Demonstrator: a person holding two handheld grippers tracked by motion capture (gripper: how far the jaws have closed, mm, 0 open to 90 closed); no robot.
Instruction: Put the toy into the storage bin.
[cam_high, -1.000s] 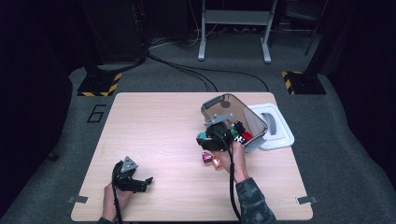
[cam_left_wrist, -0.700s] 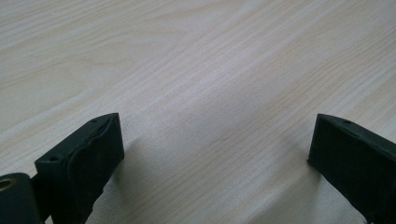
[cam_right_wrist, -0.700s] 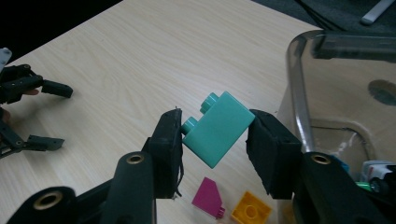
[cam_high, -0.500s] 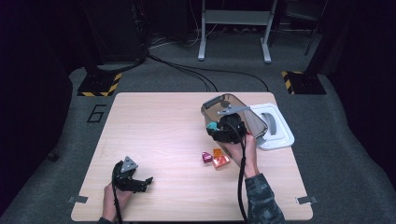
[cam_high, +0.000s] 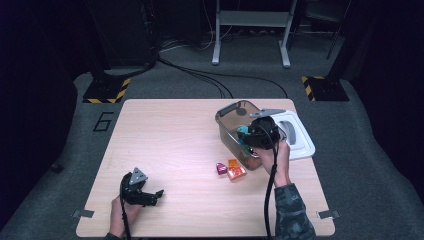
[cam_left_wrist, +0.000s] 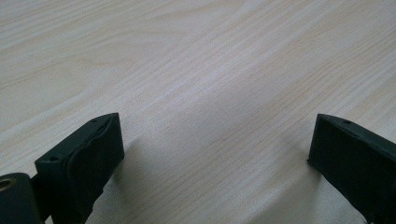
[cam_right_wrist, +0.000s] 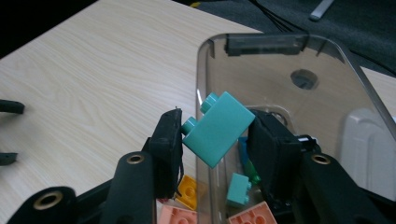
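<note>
Gripping a teal brick (cam_right_wrist: 218, 128) in my right tongs (cam_right_wrist: 214, 140) over the clear bin (cam_right_wrist: 327, 60); my left tongs (cam_left_wrist: 215, 149) rest open on the table (cam_left_wrist: 196, 56), near left.

Large "6" painted on grey floor (cam_high: 70, 150) left of table (cam_high: 165, 140).

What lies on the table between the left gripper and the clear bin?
In the high view, a magenta brick and orange bricks lie just short of the clear bin; the table from there to the left gripper is bare wood.
</note>
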